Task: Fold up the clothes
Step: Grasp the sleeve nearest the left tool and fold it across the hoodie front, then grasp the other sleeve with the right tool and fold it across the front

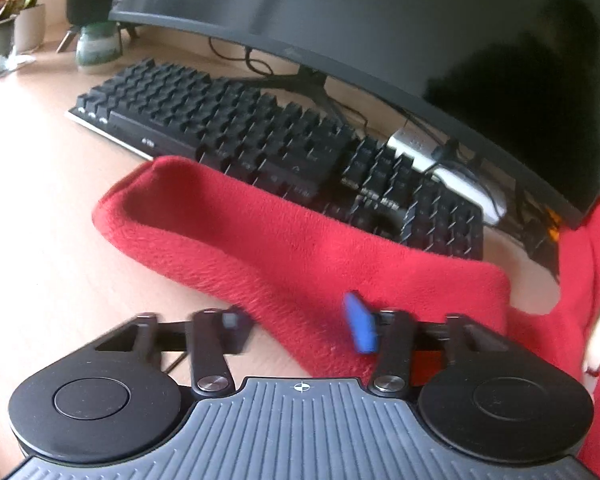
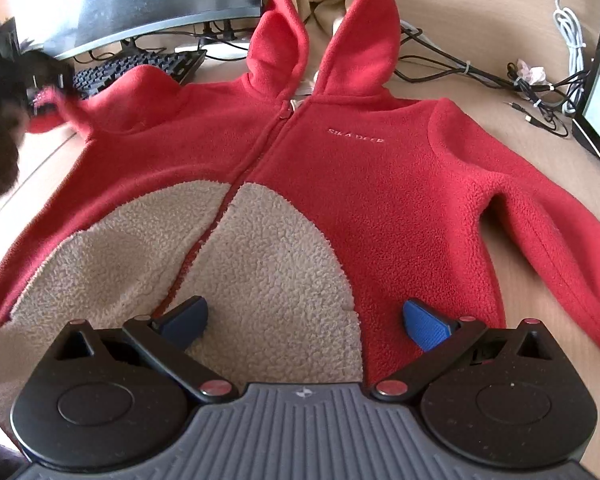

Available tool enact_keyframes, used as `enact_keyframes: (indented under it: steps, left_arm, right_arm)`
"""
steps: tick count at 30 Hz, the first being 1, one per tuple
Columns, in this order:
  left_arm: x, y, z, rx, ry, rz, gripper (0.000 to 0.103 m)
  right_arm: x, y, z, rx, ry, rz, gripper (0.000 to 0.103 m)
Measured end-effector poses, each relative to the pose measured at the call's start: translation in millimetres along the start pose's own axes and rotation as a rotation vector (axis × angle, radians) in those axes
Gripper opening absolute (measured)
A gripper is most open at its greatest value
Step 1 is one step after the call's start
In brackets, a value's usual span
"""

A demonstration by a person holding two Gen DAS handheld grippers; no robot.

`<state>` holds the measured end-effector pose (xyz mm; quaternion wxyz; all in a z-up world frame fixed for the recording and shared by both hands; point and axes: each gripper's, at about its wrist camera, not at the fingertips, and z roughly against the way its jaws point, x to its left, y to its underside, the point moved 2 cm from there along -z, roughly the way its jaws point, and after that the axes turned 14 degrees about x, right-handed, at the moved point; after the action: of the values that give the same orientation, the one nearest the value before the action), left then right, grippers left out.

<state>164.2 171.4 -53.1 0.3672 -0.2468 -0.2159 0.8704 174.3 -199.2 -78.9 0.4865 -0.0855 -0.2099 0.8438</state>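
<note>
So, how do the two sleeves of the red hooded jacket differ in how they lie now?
The left sleeve lies partly on the keyboard, while the right sleeve lies flat on the bare desk. The left sleeve sits at the open left hand-held gripper; the right sleeve lies off to the side of the open right hand-held gripper. Both are red fleece.
</note>
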Motion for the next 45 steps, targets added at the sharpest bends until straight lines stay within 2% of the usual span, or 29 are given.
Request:
enact_keyframes:
  steps: [3, 4, 5, 7, 8, 9, 12, 14, 18, 21, 22, 23, 25, 31, 34, 35, 38, 41, 44, 45]
  left_arm:
    - [-37.7, -4.1, 49.0, -0.135, 0.098, -0.147, 0.028]
    - [-57.2, 1.4, 65.2, -0.175, 0.142, -0.244, 0.031]
    - [-79.0, 11.6, 78.6, -0.198, 0.195, -0.362, 0.045]
    - [-118.1, 40.8, 92.1, -0.186, 0.308, -0.592, 0.070]
    - [-131.6, 57.2, 92.5, -0.155, 0.349, -0.686, 0.078]
    - [-144.6, 74.0, 92.5, -0.122, 0.388, -0.779, 0.080]
    - [-161.0, 110.9, 82.7, -0.017, 0.413, -0.935, 0.087]
    - [-160.9, 122.0, 75.8, 0.017, 0.384, -0.963, 0.091]
    - [-152.3, 124.4, 61.1, 0.037, 0.246, -0.983, 0.093]
    - [-147.8, 120.4, 50.0, 0.054, 0.148, -1.002, 0.093]
    - [-146.4, 119.0, 46.2, 0.058, 0.117, -1.008, 0.093]
    - [-145.9, 118.6, 42.2, 0.069, 0.097, -1.013, 0.092]
    - [-145.5, 118.9, 36.9, 0.091, 0.066, -1.027, 0.091]
    - [-143.7, 124.9, 31.5, 0.104, 0.007, -1.048, 0.092]
    - [-142.8, 123.1, 22.6, 0.106, -0.048, -1.029, 0.094]
    - [-142.9, 120.5, 17.9, 0.108, -0.072, -1.010, 0.095]
    - [-142.2, 105.2, 8.4, 0.087, -0.150, -0.930, 0.095]
    - [-138.7, 84.0, 1.5, 0.049, -0.245, -0.829, 0.095]
    - [-136.5, 65.7, -1.6, 0.038, -0.276, -0.753, 0.095]
    - [-138.6, 64.4, 4.2, 0.020, -0.263, -0.745, 0.095]
  right_arm:
    - [-12.9, -4.5, 9.4, 0.001, -0.070, -0.029, 0.103]
    - [-19.9, -8.0, 15.9, -0.007, -0.091, -0.043, 0.103]
    - [-26.8, -11.5, 22.4, -0.015, -0.111, -0.057, 0.103]
    - [-41.6, -18.7, 40.2, -0.063, -0.092, -0.069, 0.103]
    - [-49.1, -22.3, 49.0, -0.088, -0.069, -0.073, 0.103]
    - [-56.7, -25.9, 57.4, -0.112, -0.043, -0.077, 0.103]
    - [-74.5, -34.5, 74.8, -0.163, -0.003, -0.078, 0.103]
    - [-78.7, -40.2, 77.9, -0.173, -0.017, -0.069, 0.103]
    - [-74.6, -51.9, 67.3, -0.173, -0.060, -0.023, 0.103]
    - [-71.6, -60.8, 51.8, -0.156, -0.145, -0.027, 0.102]
    - [-70.5, -64.0, 45.3, -0.136, -0.167, -0.031, 0.089]
    - [-69.4, -67.3, 38.2, -0.109, -0.184, -0.037, 0.069]
    - [-69.0, -73.7, 31.2, -0.101, -0.208, -0.036, 0.051]
    - [-69.3, -92.9, 15.1, -0.106, -0.274, -0.024, 0.049]
    - [-69.4, -102.5, 7.0, -0.109, -0.307, -0.018, 0.035]
    - [-69.5, -105.7, 4.4, -0.109, -0.318, -0.016, 0.034]
    - [-61.0, -122.1, 0.6, -0.151, -0.364, 0.042, 0.034]
    - [-54.5, -138.4, -4.6, -0.168, -0.332, 0.058, 0.031]
    - [-51.4, -150.1, 31.9, -0.344, -0.316, 0.086, 0.030]
    - [-49.9, -150.5, 47.4, -0.409, -0.290, 0.117, 0.030]
